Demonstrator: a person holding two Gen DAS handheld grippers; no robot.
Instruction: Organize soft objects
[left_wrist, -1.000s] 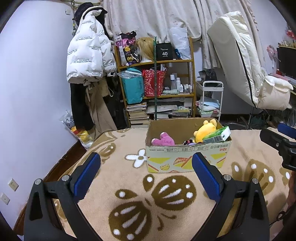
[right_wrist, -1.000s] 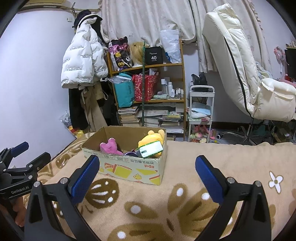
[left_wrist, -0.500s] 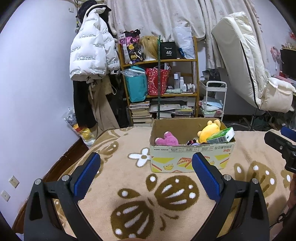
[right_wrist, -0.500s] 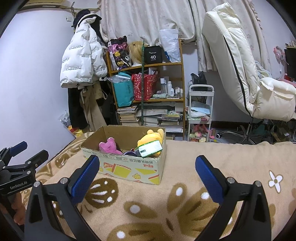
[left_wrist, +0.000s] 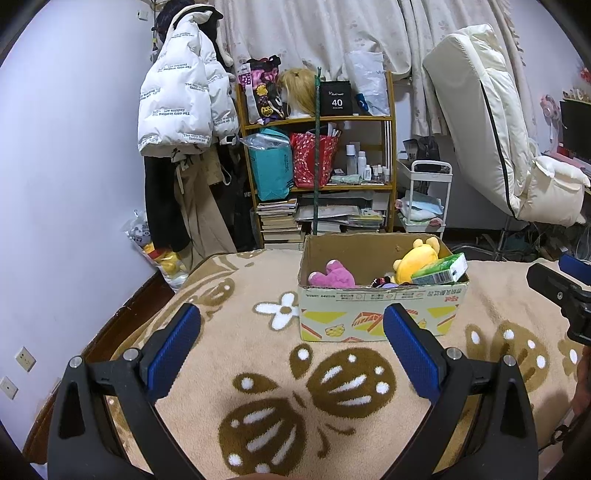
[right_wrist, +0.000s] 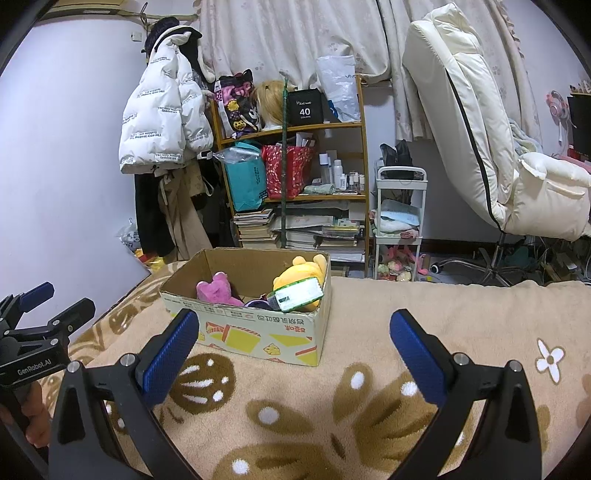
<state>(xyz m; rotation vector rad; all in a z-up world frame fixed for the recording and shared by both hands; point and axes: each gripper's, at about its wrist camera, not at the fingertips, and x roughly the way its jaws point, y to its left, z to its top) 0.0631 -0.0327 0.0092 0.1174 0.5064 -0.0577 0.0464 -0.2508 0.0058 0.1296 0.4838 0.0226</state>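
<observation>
An open cardboard box (left_wrist: 380, 310) (right_wrist: 255, 332) stands on the beige patterned blanket. Inside lie a pink plush (left_wrist: 332, 274) (right_wrist: 216, 288), a yellow plush (left_wrist: 415, 260) (right_wrist: 299, 275), a green and white tissue pack (left_wrist: 441, 269) (right_wrist: 297, 294) and some small dark items. My left gripper (left_wrist: 291, 334) is open with nothing between its blue pads, hovering in front of the box. Nothing sits between the fingers of my right gripper (right_wrist: 293, 339) either; it is open, just right of the box's near corner. Each gripper shows at the edge of the other's view.
A wooden shelf (left_wrist: 321, 166) with bags, bottles and stacked books stands behind the bed. A white puffer jacket (left_wrist: 181, 99) hangs at the left. A small white cart (left_wrist: 424, 199) and a cream reclining chair (right_wrist: 491, 147) are at the right. The blanket (right_wrist: 424, 325) is bare to the box's right.
The left wrist view has tilted up and shifted a little, so the box sits further right and lower in it. The right gripper has barely moved. Both stay open.
</observation>
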